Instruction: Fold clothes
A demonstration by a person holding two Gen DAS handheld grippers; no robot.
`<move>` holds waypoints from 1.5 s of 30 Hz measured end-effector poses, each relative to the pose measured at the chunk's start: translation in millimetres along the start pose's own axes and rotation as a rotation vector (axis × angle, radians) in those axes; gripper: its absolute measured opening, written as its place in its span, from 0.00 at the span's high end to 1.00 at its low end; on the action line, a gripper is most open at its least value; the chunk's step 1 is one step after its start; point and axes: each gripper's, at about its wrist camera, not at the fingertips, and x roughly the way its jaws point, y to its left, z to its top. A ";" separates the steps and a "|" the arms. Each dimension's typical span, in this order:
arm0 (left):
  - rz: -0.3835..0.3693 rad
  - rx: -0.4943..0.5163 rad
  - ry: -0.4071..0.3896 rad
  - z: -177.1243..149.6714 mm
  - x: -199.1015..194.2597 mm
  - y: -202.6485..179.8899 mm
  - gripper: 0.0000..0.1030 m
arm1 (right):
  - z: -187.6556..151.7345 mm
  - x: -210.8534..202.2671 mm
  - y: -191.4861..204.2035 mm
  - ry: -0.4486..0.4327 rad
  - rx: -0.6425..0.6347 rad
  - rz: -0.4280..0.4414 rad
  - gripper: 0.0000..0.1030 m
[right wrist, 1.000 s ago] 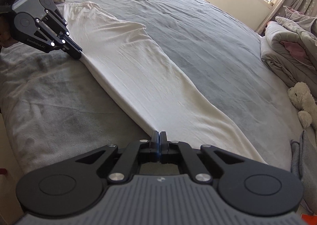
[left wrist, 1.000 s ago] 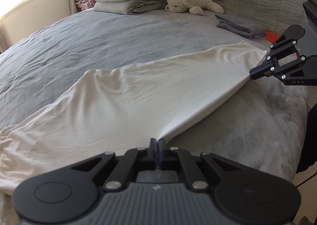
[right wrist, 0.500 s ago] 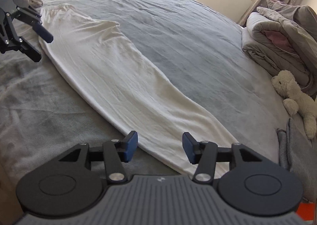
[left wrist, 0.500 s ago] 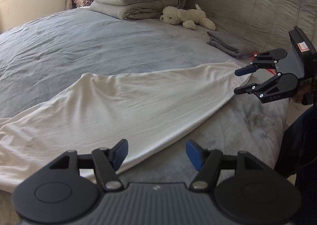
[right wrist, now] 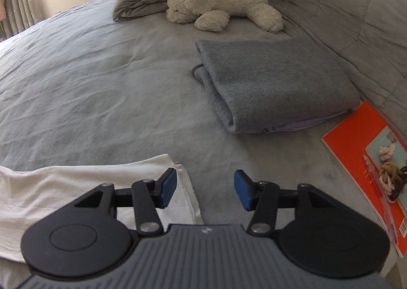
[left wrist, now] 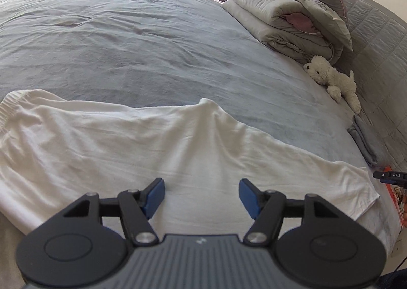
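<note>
The white garment (left wrist: pixel 157 146) lies flat on the grey bed (left wrist: pixel 127 42), stretched in a long band that runs from the ribbed hem at the far left of the left wrist view across to a squared-off end at the right, so its long axis crosses both cameras side to side. Starting at the left, the left gripper (left wrist: pixel 201 196) hangs over the middle of that band with its blue fingers (left wrist: pixel 154 196) spread well apart and nothing between them; the cloth lies directly under and ahead of them, with a raised pucker just beyond. Further right, the right gripper (right wrist: pixel 204 189) sits over the garment's right end: its left finger is above the white corner, its right finger above bare bedcover, and the fingers stand about half open, holding nothing. So each hand is nearest its own stretch of cloth, and I judge the next fold will want the right hand to take that end corner, which lies just left of and below its fingers. To the right lie a folded grey garment (right wrist: pixel 274 82), a plush toy (right wrist: pixel 223 9) and an orange book (right wrist: pixel 366 159) whose cover print is too small to read. The only legible writing is "DAS" on the black part at the right edge of the left wrist view.
</note>
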 end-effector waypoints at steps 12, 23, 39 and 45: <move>0.058 0.072 -0.005 -4.4 6.8 -9.2 0.36 | 1.6 23.3 27.7 0.046 -0.064 0.052 0.96; 0.057 0.108 0.011 -7.9 5.7 -12.8 0.29 | -3.2 27.6 40.8 0.035 -0.141 -0.041 0.96; 0.147 -0.190 -0.086 27.4 -16.0 58.8 0.28 | 13.1 -13.3 145.5 -0.171 -0.312 0.140 0.52; 0.156 -0.208 -0.069 19.4 -14.8 75.4 0.31 | 3.0 -11.6 223.1 -0.175 -0.452 0.278 0.52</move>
